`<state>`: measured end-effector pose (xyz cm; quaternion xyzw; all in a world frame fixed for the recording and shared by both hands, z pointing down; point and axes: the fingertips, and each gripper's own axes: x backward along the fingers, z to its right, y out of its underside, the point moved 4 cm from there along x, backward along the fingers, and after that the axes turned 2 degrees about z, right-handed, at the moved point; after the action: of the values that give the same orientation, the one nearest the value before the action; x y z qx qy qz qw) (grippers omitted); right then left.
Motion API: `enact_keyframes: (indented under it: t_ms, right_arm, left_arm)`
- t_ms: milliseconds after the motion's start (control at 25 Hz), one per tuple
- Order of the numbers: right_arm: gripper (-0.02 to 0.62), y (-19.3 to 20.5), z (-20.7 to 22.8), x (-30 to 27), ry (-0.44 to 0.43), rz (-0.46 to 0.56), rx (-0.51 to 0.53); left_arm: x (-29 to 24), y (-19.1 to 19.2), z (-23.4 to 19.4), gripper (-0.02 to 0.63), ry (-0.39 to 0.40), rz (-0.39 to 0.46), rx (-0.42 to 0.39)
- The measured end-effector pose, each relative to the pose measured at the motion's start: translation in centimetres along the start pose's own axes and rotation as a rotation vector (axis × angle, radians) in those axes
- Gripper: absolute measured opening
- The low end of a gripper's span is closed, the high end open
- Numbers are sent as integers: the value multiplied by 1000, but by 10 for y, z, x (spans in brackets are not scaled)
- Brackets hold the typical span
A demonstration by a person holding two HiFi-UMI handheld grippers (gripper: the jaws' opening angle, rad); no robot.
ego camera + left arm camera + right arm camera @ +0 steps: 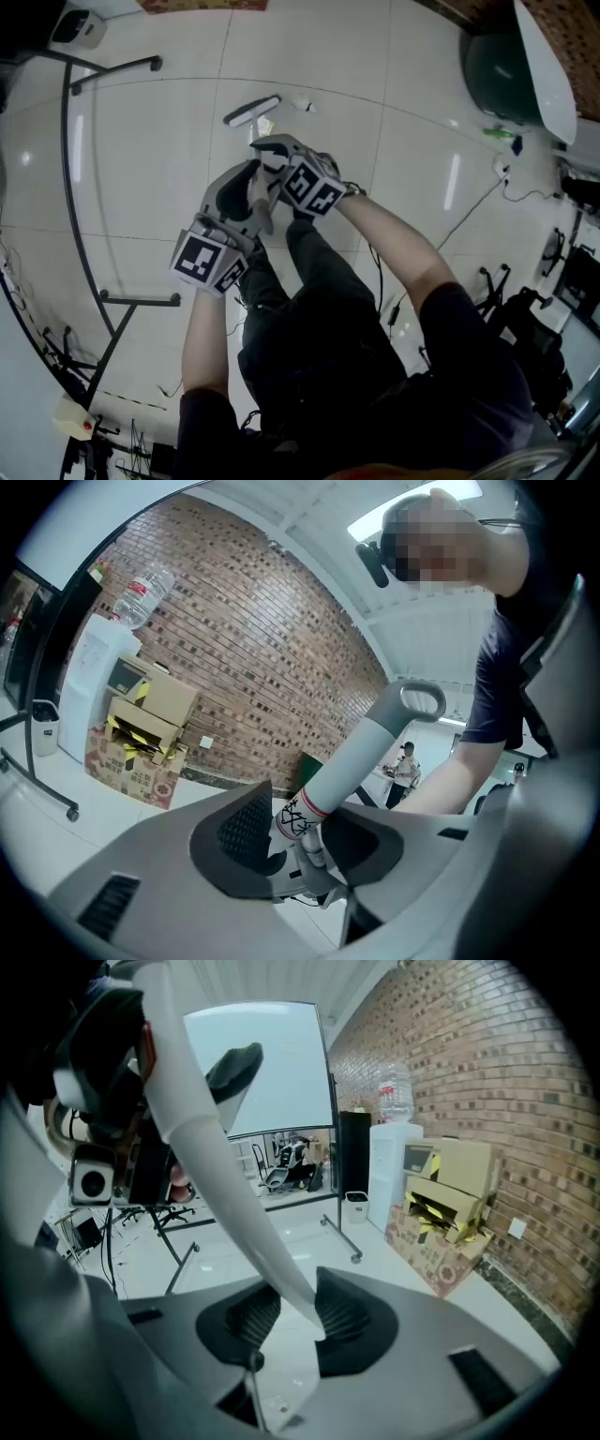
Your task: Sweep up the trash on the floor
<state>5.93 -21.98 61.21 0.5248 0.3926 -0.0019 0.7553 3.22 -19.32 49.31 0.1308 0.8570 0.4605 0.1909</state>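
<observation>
My left gripper (298, 841) is shut on a grey broom handle (361, 752) with a loop at its top and a red-banded label by the pads. The handle rises up and to the right. My right gripper (286, 1321) is shut on a long white flat handle (211, 1157) that slants up to the left from between the pads. From the head view the left gripper (251, 187) and the right gripper (277, 150) are close together over the white tiled floor. Just beyond them a white bar-shaped tool head (251, 111) lies on the floor, with a small white scrap (302, 103) beside it.
A black wheeled stand (84, 244) runs along the left. A green bin (502, 80) is at the top right, with a cable (469, 220) trailing over the tiles. Cardboard boxes (141, 733) and a water dispenser (94, 667) line the brick wall. Another person (405, 771) stands far off.
</observation>
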Motion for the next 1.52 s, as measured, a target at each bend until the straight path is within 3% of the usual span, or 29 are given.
enact_keyframes:
  t_ms: [400,640,760,1040,1240,1520]
  right_arm:
    - [140,31,-20,38,-25,14,-43]
    - [141,39,-31,33,-11,35,-84]
    - [140,48,-32,58,-2,55,-97]
    - [141,75,-37,119,33,63,-163]
    - [140,86,-46,121,78,78,-242]
    - [141,83,-56,129,104,75,-278]
  left_arm:
    - [-8,23,49,144,-28,-39,11]
    - [-1,33,51,144,-16,-94,-11]
    - [-14,36,73,146,15,-109,-13]
    - [-47,45,132,145,97,-183,-98]
    - [-45,51,136,144,149,-248,-71]
    - [-38,46,142,146,185,-271,-62]
